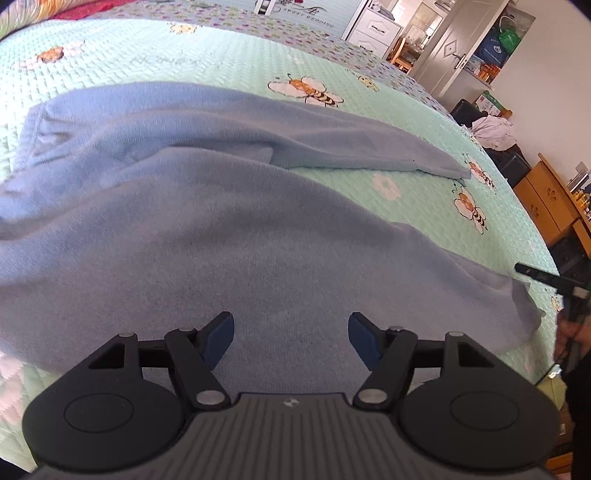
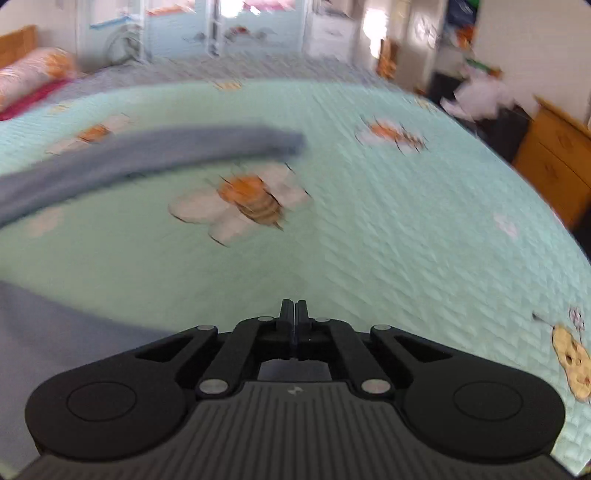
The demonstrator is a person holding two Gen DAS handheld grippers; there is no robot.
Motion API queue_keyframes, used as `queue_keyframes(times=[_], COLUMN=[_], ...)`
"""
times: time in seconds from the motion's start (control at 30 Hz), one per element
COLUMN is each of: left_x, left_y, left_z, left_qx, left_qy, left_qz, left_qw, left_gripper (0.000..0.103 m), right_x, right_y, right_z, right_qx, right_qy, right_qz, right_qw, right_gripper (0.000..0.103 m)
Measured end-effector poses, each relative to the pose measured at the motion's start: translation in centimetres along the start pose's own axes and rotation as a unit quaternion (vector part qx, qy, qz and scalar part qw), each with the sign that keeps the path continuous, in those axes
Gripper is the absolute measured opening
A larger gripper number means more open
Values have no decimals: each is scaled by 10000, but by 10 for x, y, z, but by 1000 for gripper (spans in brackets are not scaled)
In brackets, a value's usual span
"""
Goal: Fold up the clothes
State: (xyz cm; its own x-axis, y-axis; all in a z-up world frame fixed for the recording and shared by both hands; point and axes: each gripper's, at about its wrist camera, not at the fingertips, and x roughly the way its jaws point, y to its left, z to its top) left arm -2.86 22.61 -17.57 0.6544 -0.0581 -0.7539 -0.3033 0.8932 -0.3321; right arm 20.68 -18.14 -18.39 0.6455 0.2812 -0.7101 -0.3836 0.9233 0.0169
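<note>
A light blue sweater [image 1: 229,229] lies spread on the mint green bedspread [image 1: 221,62], one sleeve [image 1: 362,147] stretched out to the right. My left gripper [image 1: 291,332] is open and empty, its blue pads just above the sweater's body. My right gripper [image 2: 294,314] is shut with nothing between its fingers, over bare bedspread [image 2: 406,240]. In the blurred right wrist view the sleeve [image 2: 155,151] lies ahead to the left and the sweater's body [image 2: 55,325] is at the lower left. The right gripper's tip [image 1: 532,273] shows at the right edge of the left wrist view, beside the sweater's corner.
The bedspread has bee prints [image 1: 306,88]. A wooden cabinet [image 1: 550,206] and a dark stool with white clothes [image 1: 491,129] stand past the bed's right edge. Pillows [image 2: 29,77] lie at the far left. A door and drawers [image 1: 376,29] stand behind the bed.
</note>
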Motion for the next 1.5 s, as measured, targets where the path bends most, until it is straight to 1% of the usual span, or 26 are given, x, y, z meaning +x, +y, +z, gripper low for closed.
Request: queue_keyframes(times=[0.07,0.2,0.27,0.4,0.5,0.53,0.6,0.67,0.73,0.8,0.83,0.9,0.93,1.0,1.03,1.1,1.17,1.23,1.27,1.3,1.33,1.37,1.4,1.43,1.47,1.5], left_x=[7,21,22,16,19,21,20,11,5,0,1,9,16,30,30,25,15,11,14,18,21,22,20,17,10,1], left_y=[-5,-27,-34,-21,-9,-5,-8,-12,-7,0,6,20,27,43,50,65,68,66,67,69,71,71,71,70,71,75], left_z=[2,3,2,0,0,1,2,4,11,19,25,39,45,54,54,52,46,42,42,44,43,40,38,35,33,30], left_qx=[139,668,888,729,465,395,458,665,698,706,612,369,280,179,116,-23,4,189,221,233,243,331,480,640,724,724], left_qy=[27,58,46,34,83,99,94,-33,-158,-281,-313,-352,-331,-196,-184,-201,-299,-364,-364,-352,-384,-403,-399,-390,-387,-419], left_qz=[66,205,296,239,226,221,260,315,381,449,521,643,693,1103,1211,1349,1423,1603,1680,1753,1787,1810,1826,1839,1865,1885], left_qw=[9999,9975,9956,9970,9986,9989,9986,9973,9967,9961,9963,9966,9967,9935,9924,9906,9894,9862,9849,9836,9828,9821,9812,9801,9790,9785], left_gripper=[71,71,71,71,71,71,71,71,71,72,72,72,72,71,69,68,70,70,70,70,72,73,74,74,74,74], right_x=[-19,-3,22,11,1,7,31,57,45,23,18,28,33,43,55,74,52,25,22,20,24,30,35,41,46,52], right_y=[20,77,67,46,89,108,123,93,78,102,123,163,182,221,218,190,181,198,213,230,248,263,251,235,220,205], right_z=[-2,-24,-16,19,9,2,-4,15,36,42,40,29,23,12,17,36,48,43,35,27,18,11,12,14,15,17], right_qx=[-85,-678,-490,440,-46,-358,-926,118,919,776,598,153,-72,-520,-387,608,848,526,353,179,-98,-371,-113,198,507,817], right_qy=[-73,287,97,-362,95,364,365,239,-76,-226,-56,228,367,645,556,534,85,-138,22,208,361,433,428,414,401,387], right_qz=[651,1364,992,597,1699,1863,1631,1235,878,1664,2086,2280,2359,2513,2383,1942,1444,2009,2337,2664,2747,2637,2474,2305,2133,1959], right_qw=[9978,9879,9938,9966,9854,9812,9816,9920,9919,9827,9762,9733,9711,9644,9688,9776,9858,9781,9717,9635,9608,9629,9679,9720,9748,9765], right_gripper=[0,0,0,3,6,9,4,0,4,6,13,30,31,26,0,0,6,14,23,43,47,47,43,16,0,0])
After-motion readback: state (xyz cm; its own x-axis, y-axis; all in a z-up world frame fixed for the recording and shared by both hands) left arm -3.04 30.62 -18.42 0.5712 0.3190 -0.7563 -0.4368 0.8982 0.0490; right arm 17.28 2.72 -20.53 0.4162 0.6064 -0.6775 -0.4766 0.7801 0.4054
